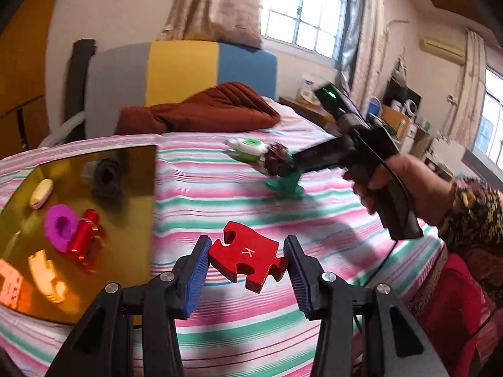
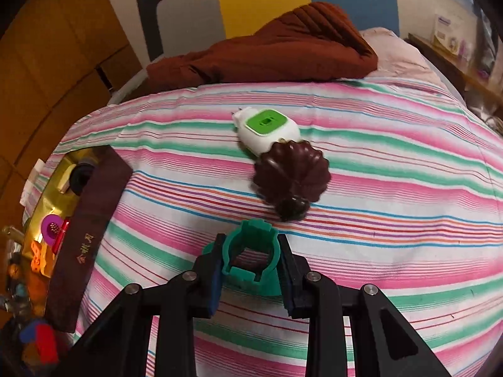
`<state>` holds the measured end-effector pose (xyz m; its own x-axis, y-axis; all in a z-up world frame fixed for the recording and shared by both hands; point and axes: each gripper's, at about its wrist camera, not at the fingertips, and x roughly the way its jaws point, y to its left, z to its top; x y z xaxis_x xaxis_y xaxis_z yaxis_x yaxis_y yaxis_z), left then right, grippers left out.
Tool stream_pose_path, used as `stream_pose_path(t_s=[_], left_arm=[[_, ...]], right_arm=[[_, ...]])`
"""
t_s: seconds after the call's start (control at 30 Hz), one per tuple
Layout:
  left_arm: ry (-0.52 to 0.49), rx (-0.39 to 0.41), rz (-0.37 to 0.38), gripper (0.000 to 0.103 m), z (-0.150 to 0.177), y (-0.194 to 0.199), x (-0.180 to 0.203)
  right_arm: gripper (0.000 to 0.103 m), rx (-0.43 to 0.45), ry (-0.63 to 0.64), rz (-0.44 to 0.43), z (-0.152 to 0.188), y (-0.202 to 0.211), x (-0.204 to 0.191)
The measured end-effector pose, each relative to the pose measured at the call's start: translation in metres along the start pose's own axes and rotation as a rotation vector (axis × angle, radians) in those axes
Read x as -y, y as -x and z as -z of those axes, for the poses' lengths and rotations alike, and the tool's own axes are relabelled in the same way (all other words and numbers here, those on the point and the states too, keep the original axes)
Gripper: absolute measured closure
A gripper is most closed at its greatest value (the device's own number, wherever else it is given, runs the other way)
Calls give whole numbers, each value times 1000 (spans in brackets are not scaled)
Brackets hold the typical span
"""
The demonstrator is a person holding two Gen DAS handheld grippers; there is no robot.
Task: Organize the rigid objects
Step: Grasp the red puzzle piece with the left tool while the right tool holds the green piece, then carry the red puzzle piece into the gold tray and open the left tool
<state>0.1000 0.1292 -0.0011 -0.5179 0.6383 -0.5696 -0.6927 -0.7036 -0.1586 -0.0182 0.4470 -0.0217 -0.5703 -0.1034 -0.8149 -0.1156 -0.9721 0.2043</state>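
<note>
striped in pink, green and white, the bed cover carries everything. on its left side lies a gold-lined box holding a black ring, a pale oval piece, a purple disc and a red metallic clip. beyond, a brown quilt is bunched by the headboard. near the middle of the cover a white and green plug-in device touches a dark brown fluted mould. the left hand-held gripper has its jaws spread on either side of a red puzzle piece marked k, pads just beside its edges. the right hand-held gripper is clamped on a teal plastic ring resting on the cover just in front of the mould.
</note>
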Motion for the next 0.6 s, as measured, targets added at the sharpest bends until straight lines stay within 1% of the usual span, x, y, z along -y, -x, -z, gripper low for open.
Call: stream_pose_path(t_s=[0.17, 0.4, 0.47, 0.53, 0.6], left_arm=[[70, 27, -53, 55, 0, 14, -26], [182, 22, -149, 55, 3, 22, -75], [210, 2, -170, 55, 1, 19, -89], [226, -50, -203, 55, -1, 10, -105], [244, -90, -213, 55, 0, 2, -116]], right_arm=[[72, 45, 19, -19, 0, 7, -7], [72, 94, 64, -41, -1, 15, -18], [72, 92, 72, -40, -1, 14, -19], [72, 85, 75, -35, 0, 13, -19], [72, 82, 75, -30, 0, 12, -19]])
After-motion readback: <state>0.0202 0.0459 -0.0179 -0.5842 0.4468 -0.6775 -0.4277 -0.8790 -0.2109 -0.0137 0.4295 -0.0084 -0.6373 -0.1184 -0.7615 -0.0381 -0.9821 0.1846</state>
